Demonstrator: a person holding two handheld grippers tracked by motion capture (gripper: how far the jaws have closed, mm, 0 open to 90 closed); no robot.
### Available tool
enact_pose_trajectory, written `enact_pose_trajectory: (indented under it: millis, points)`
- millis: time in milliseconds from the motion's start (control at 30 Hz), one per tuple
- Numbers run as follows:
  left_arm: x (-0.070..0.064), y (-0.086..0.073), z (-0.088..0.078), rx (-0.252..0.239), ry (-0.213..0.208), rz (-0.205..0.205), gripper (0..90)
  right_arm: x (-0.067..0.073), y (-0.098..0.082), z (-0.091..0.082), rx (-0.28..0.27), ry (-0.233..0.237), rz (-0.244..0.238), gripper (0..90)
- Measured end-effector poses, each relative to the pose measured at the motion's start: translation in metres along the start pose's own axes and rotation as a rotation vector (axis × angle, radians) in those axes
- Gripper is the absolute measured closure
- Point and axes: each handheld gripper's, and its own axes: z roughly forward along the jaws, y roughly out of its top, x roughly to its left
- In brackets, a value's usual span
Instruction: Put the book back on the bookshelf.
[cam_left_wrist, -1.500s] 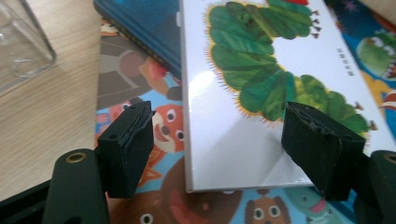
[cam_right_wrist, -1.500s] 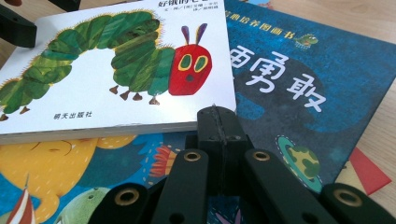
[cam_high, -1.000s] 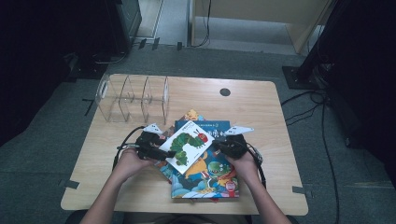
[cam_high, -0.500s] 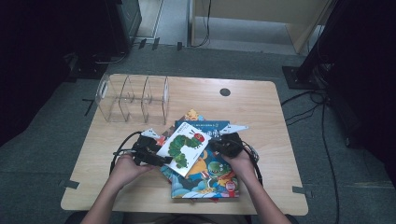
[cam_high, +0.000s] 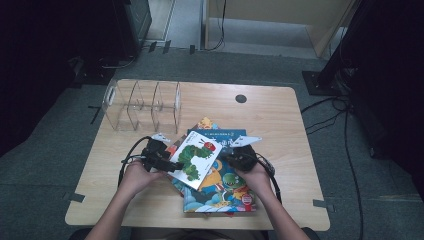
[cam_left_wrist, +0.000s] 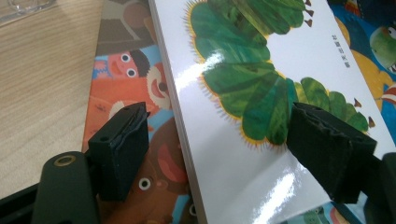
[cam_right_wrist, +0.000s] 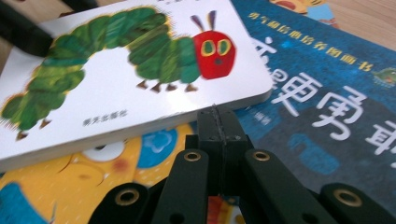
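1. Between the left claw's (cam_left_wrist: 219, 149) pads sits the near corner of the caterpillar book (cam_left_wrist: 261, 93). The jaws have just been opening and now stand wide: one pad lies over the white cover, while the other is off to the side above the orange book (cam_left_wrist: 126, 88) and clear of the page edge. So it's straddling the book, not pinching it.
2. Right claw (cam_right_wrist: 217, 122) is fully closed with nothing in it, tips tucked right at the caterpillar book's lower edge by the red head, like a wedge propping it up.
3. If I were doing this step, I'd slide the left claw further in so both pads bracket the book's thickness, then squeeze. That glossy cover looks slippery, so bite deep, not on the corner.
4. Keep the right claw under the edge until the left one grips, or the book probably flops back onto the pile.
5. Caterpillar book (cam_high: 196, 158) lies tilted on top of the book pile (cam_high: 220, 192) near the front of the table (cam_high: 280, 110).
6. Clear divider rack (cam_high: 142, 105) stands at the back left, well apart, and its slots look empty.
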Motion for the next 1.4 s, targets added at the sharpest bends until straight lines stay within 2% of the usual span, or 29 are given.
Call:
enact_pose_trajectory:
  millis: [67, 167, 200, 267, 300, 500, 700, 867, 1067, 1200, 1267, 1300, 1333, 1400]
  points:
    - [0.003, 0.003, 0.002, 0.0, -0.007, -0.005, 22.3, 0.005, -0.002, 0.0, 0.003, 0.026, -0.008, 90.0]
    - [0.006, 0.005, 0.004, 0.003, -0.014, -0.024, 21.9, 0.009, -0.002, 0.001, 0.004, 0.029, -0.023, 90.0]
    - [0.009, 0.006, 0.004, 0.014, -0.022, -0.044, 22.2, 0.012, -0.002, 0.002, 0.001, 0.03, -0.027, 90.0]
    - [0.009, 0.007, 0.004, 0.024, -0.021, -0.045, 22.3, 0.012, -0.002, 0.003, -0.005, 0.031, -0.029, 90.0]
    - [0.009, 0.009, 0.003, 0.042, -0.023, -0.04, 22.4, 0.014, -0.002, 0.005, -0.013, 0.032, -0.029, 90.0]
    - [0.008, 0.015, 0.005, 0.078, -0.021, -0.044, 22.5, 0.014, -0.001, 0.006, -0.014, 0.031, -0.026, 90.0]
    - [0.005, 0.017, 0.008, 0.076, -0.029, -0.032, 22.3, 0.015, 0.002, 0.011, -0.016, 0.038, -0.014, 90.0]
    - [0.002, 0.016, 0.009, 0.08, -0.015, -0.011, 17.2, 0.02, 0.005, 0.016, -0.013, 0.041, -0.021, 90.0]
    - [0.003, 0.017, 0.011, 0.071, 0.003, -0.037, 16.6, 0.024, 0.006, 0.017, -0.007, 0.062, -0.017, 90.0]
    - [0.001, 0.023, 0.012, 0.109, 0.024, -0.068, 17.4, 0.022, 0.006, 0.018, -0.005, 0.072, 0.002, 90.0]
    - [0.002, 0.025, 0.011, 0.104, 0.029, -0.1, 20.6, 0.023, 0.006, 0.018, -0.005, 0.068, -0.001, 90.0]
    - [0.002, 0.025, 0.011, 0.104, 0.029, -0.1, 23.6, 0.023, 0.006, 0.018, -0.005, 0.068, -0.001, 90.0]
    - [0.006, 0.026, 0.008, 0.102, 0.021, -0.132, 27.2, 0.023, 0.006, 0.018, -0.005, 0.066, -0.003, 90.0]
    - [0.007, 0.025, 0.007, 0.097, 0.016, -0.148, 32.3, 0.023, 0.006, 0.018, -0.005, 0.065, -0.003, 90.0]
